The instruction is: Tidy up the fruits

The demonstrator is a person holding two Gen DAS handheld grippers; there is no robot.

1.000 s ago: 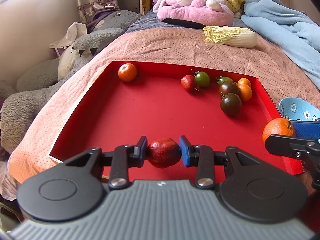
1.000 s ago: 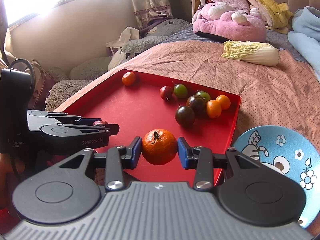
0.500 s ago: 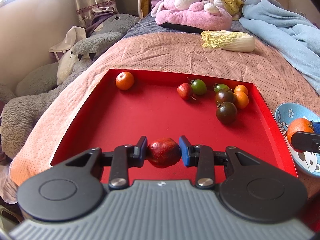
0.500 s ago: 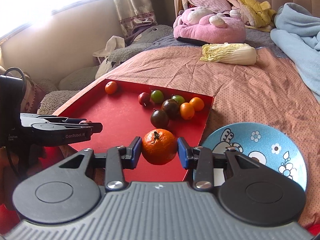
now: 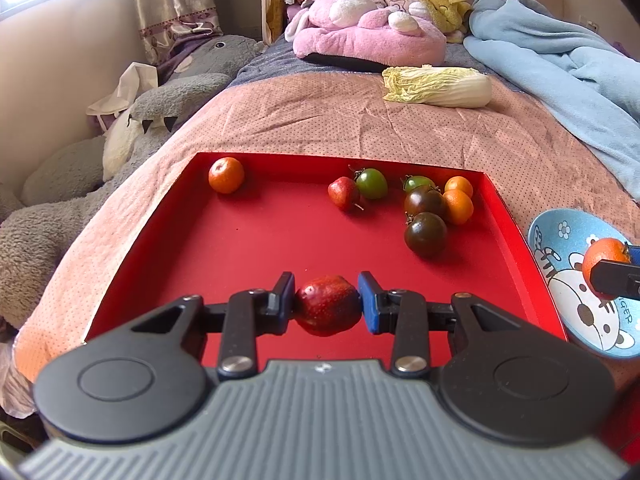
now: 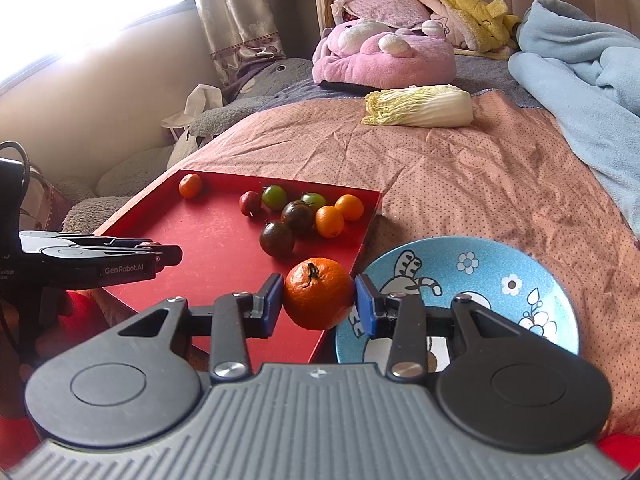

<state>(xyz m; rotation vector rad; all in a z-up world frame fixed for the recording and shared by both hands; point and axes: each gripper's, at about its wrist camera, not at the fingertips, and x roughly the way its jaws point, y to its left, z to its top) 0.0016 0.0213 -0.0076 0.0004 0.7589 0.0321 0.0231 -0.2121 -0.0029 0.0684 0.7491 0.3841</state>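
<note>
Round dimpled tangerine (image 6: 318,293) nearer glossy plate (image 6: 520,280)

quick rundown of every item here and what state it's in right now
left gripper: shut on red fruit, above the red tray
right gripper: shut on tangerine, at the blue plate's edge
blue plate: no fruit resting on it
red tray: eight loose fruits inside
napa cabbage: lying on its side
</note>
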